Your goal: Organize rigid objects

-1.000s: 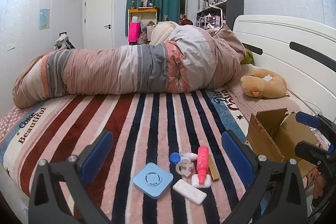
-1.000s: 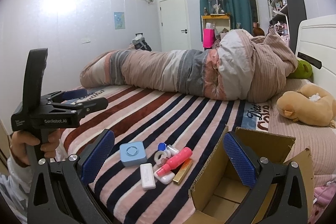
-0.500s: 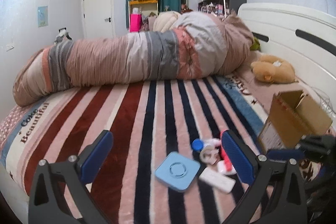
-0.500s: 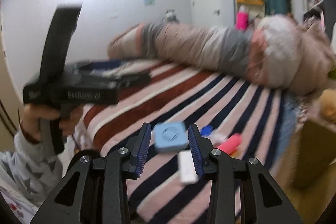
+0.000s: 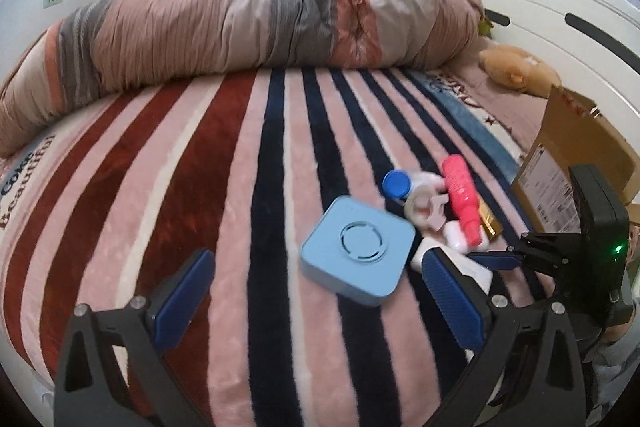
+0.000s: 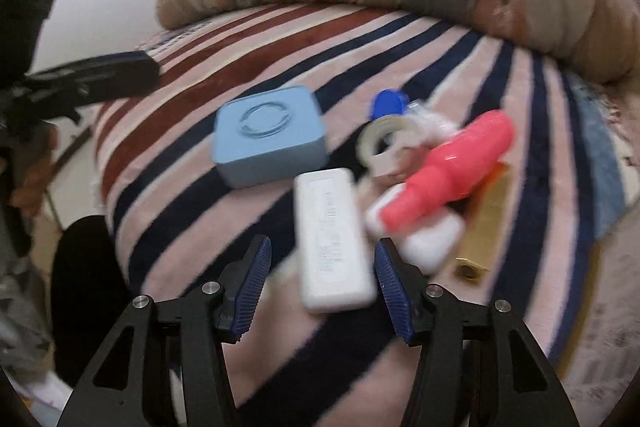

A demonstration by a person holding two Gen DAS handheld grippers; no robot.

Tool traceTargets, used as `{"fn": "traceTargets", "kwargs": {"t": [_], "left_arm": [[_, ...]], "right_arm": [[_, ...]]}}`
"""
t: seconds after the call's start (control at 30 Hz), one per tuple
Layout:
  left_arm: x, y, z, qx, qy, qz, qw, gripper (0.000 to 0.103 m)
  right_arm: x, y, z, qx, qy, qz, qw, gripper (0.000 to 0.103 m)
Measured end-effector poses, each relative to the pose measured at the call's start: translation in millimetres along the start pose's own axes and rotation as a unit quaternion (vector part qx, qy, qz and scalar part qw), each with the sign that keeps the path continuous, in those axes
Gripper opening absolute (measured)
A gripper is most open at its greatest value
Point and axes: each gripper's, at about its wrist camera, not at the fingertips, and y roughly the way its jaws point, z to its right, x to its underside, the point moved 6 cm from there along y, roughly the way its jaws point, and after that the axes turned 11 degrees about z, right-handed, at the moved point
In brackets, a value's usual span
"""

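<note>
Striped fleece blanket [image 5: 224,163] covers the bed in the left wrist view; rolled duvet [image 5: 248,23] across the back, plush toy [image 5: 516,67] by the headboard, cardboard box [image 5: 576,155] at right edge, partly cut off. Small items cluster center-right: blue square case [image 5: 358,255], blue-capped bottle [image 5: 396,185], tape ring [image 5: 420,205], pink bottle [image 5: 462,199] lying over a white case [image 5: 456,239], gold tube [image 5: 490,223] beside it. Left gripper [image 5: 316,299] low over the blanket, fingers wide apart, nothing between; blue case sits just ahead, nearer the right finger. Right gripper's body shows at right, its tips by the white box [image 5: 476,271], mostly hidden.

Right wrist view, blurry w/ motion: right gripper [image 6: 320,279] angled down, fingers apart, straddling the near end of the white box [image 6: 330,239]; contact can't be told. Blue case [image 6: 268,135] just beyond, pink bottle [image 6: 452,171] and gold tube [image 6: 486,219] to the right. Left gripper's dark body at far left, smeared.
</note>
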Motion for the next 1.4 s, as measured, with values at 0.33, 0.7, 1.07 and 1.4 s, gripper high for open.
{"fn": "traceTargets", "kwargs": {"t": [0.33, 0.7, 1.07, 1.4], "left_arm": [[5.8, 15.3, 2.4, 0.027, 0.012, -0.007, 0.9995, 0.102], [23.0, 77.3, 24.8, 0.062, 0.057, -0.053, 0.995, 0.102], [22.8, 78.9, 29.9, 0.097, 0.034, -0.051, 0.9934, 0.084], [-29.1, 17.3, 23.4, 0.141, 0.024, -0.01, 0.9897, 0.081]], "right_arm": [[-28.2, -13.4, -8.8, 0.032, -0.001, 0.023, 0.999, 0.031], [-99.5, -233.9, 66.4, 0.221, 0.051, 0.154, 0.962, 0.031], [-41.6, -220.9, 116.7, 0.31, 0.073, 0.031, 0.947, 0.08], [-86.3, -170.9, -31.4, 0.012, -0.017, 0.127, 0.992, 0.099]]}}
